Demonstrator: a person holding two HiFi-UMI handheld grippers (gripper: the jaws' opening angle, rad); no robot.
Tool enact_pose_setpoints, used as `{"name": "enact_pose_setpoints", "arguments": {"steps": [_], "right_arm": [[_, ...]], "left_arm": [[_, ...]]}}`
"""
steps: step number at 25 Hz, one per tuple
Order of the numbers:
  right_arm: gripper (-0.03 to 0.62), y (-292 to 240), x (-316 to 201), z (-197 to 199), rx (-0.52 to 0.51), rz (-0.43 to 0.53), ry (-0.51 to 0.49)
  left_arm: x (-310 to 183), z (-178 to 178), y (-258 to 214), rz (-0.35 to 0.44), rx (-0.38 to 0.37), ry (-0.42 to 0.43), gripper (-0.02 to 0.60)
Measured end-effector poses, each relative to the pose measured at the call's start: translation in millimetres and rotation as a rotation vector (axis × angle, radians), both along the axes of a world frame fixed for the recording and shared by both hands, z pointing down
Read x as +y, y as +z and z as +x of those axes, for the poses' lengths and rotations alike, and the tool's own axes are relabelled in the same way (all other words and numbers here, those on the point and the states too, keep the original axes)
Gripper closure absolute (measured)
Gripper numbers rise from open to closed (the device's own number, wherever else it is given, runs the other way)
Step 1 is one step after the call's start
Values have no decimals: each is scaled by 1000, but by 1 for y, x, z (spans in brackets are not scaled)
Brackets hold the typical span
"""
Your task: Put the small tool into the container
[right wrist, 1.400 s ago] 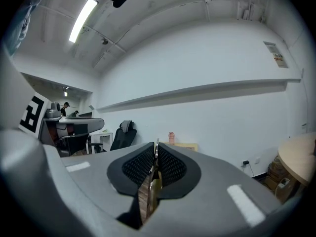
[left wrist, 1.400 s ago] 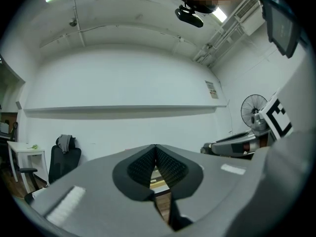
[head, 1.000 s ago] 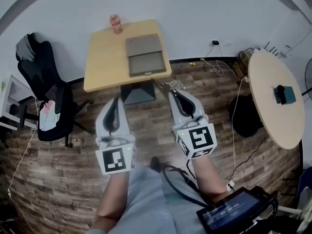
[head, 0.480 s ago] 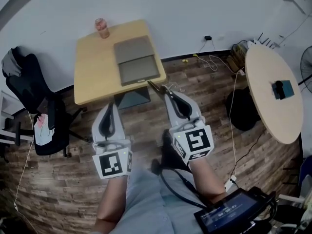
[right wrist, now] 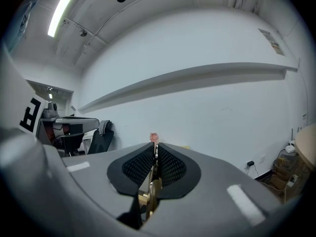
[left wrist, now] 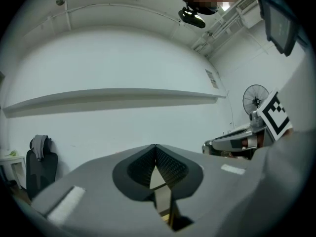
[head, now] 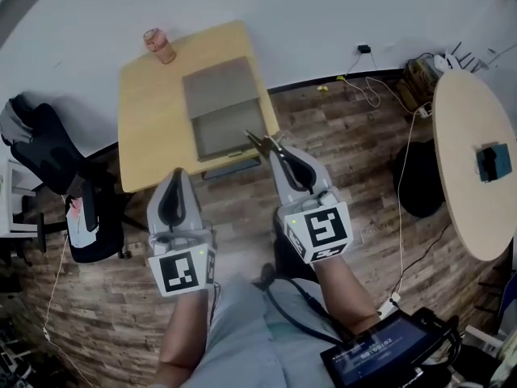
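In the head view my right gripper [head: 275, 146] is shut on a small metal tool [head: 260, 143], whose tip reaches the near edge of the wooden table [head: 150, 120]. A grey open container [head: 219, 107] lies on that table, just beyond the tool. In the right gripper view the thin tool [right wrist: 154, 184] is clamped upright between the dark pads. My left gripper [head: 176, 175] hangs over the floor in front of the table, shut and empty; its pads [left wrist: 167, 165] meet at the tip.
A pinkish cup [head: 158, 45] stands at the table's far left corner. A black office chair [head: 50, 153] is to the left. At the right are a round table [head: 468, 144] with a small blue object [head: 493, 162] on it, floor cables [head: 378, 95] and a tablet [head: 389, 350].
The view has shifted, and the table and container now lie closer to both grippers. The tool's tip has come from short of the table up to its near edge. Both grips look unchanged.
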State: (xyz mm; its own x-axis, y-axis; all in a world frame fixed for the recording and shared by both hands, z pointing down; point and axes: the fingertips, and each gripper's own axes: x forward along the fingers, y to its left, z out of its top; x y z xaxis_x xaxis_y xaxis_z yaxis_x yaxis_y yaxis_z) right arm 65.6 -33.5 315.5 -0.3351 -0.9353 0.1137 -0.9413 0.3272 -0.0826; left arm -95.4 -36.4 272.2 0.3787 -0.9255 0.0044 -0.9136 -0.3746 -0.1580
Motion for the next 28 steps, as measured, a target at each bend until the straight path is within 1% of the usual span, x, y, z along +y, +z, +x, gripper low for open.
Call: {"name": "enact_pose_setpoints", "arguments": {"steps": [2, 5, 8, 11, 18, 21, 25, 28], "right_arm": [[568, -3, -24, 8, -16, 6, -18], [568, -11, -55, 15, -33, 21, -48], [568, -28, -80, 16, -33, 65, -86], [568, -41, -103, 17, -22, 93, -116], [568, -38, -145, 9, 3, 83, -151], [568, -27, -162, 2, 17, 51, -167], [568, 0, -204, -27, 31, -4, -197], [568, 12, -201, -34, 37, -37, -227]], "left_arm": [[-21, 11, -7, 7, -17, -7, 572], [-46, 25, -27, 47, -38, -18, 572], [-66, 28, -48, 100, -46, -47, 572], [-84, 30, -58, 124, -41, -71, 572], [-125, 21, -50, 112, -22, -99, 572], [-145, 16, -45, 96, -18, -99, 572], [-192, -13, -25, 59, -7, -117, 572], [-189, -21, -19, 43, -5, -133, 572]]}}
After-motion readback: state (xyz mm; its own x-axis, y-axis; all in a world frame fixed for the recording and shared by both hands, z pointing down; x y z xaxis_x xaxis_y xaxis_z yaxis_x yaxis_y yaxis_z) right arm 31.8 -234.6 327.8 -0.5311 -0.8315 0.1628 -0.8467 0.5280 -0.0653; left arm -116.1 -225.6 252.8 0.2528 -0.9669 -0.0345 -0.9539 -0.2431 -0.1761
